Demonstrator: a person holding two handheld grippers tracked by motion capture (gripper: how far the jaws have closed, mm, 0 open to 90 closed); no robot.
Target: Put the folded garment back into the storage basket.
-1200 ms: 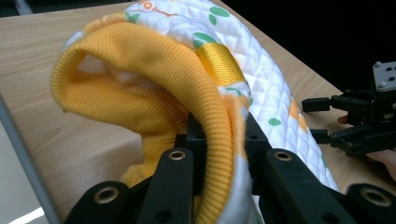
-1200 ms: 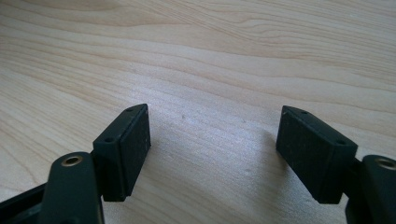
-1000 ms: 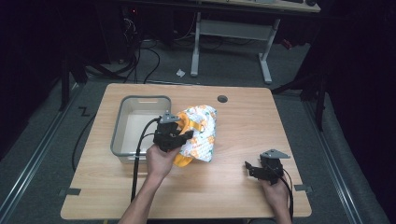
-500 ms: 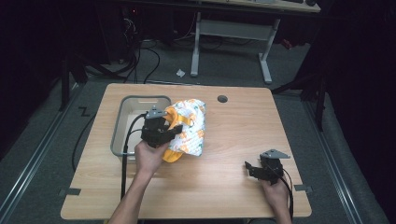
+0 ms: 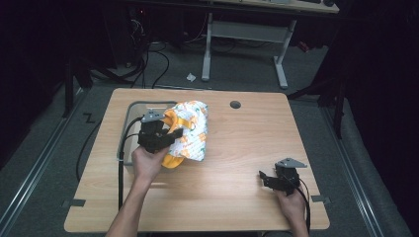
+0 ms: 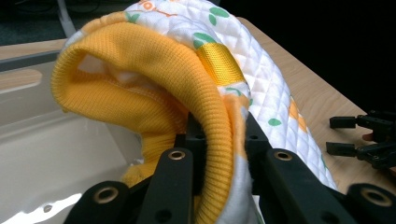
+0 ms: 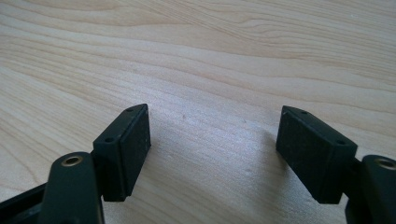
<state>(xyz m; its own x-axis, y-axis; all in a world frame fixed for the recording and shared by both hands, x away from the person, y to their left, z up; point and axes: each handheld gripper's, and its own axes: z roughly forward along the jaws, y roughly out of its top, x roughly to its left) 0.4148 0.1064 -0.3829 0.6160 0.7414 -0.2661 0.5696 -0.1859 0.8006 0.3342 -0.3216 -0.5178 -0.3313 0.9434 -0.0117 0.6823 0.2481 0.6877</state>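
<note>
A dim lab or workshop: bare wooden table (image 5: 237, 148), loose floor cables (image 5: 148, 64), a metal-legged desk (image 5: 247, 34) behind.

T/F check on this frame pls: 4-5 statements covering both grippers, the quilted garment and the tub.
1. The left gripper is shut on the quilted garment. True: its jaws pinch the yellow ribbed cuff.
2. The right gripper holds a corner of the garment. False: its jaws stand open over bare table, apart from the cloth.
3. The garment lies fully inside the tub. False: it hangs at the tub's right rim, mostly over the table.
4. The tub sits on the table's left part. True.
5. The garment is plain blue. False: white quilting with orange and green prints.
</note>
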